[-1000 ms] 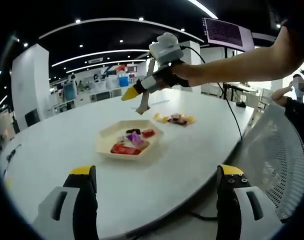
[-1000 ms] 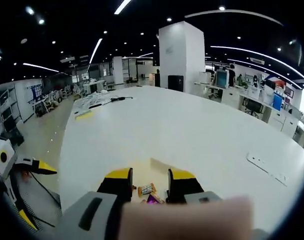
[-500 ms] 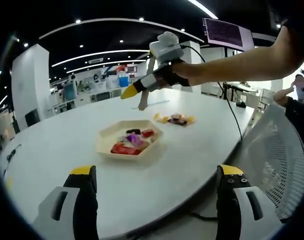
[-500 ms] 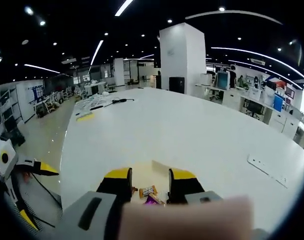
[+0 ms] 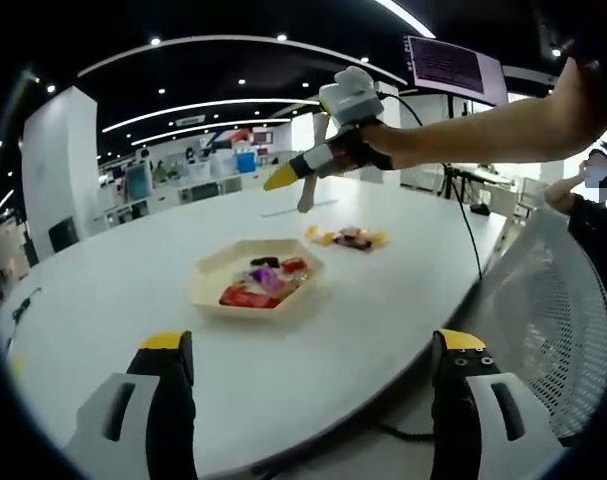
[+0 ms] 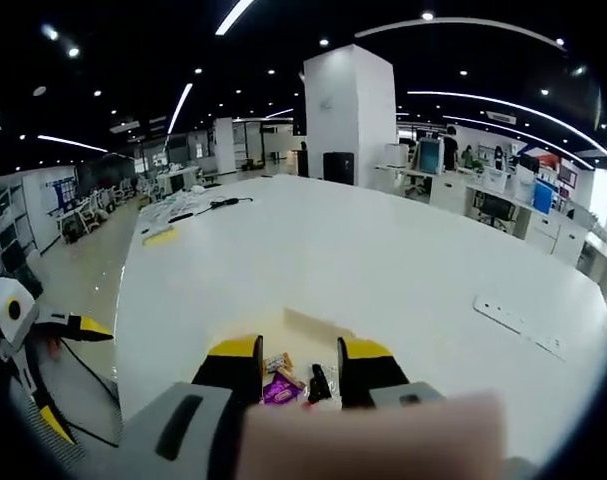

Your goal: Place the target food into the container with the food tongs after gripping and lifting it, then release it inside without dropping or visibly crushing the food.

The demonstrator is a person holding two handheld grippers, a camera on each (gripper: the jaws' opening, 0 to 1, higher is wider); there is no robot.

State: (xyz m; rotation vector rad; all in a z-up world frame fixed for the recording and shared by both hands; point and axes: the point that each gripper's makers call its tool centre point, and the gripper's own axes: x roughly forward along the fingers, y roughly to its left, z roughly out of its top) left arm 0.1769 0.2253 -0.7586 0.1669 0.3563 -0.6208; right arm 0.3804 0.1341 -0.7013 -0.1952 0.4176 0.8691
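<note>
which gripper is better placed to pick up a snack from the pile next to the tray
Right: the right gripper holds the tongs over the table near the snack pile. The left gripper sits back at the table's edge.

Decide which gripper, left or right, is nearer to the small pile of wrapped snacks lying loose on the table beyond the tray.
Right. The right gripper hangs in the air above the table close to the loose snacks; the left gripper waits at the near table edge, with the tray in between.
</note>
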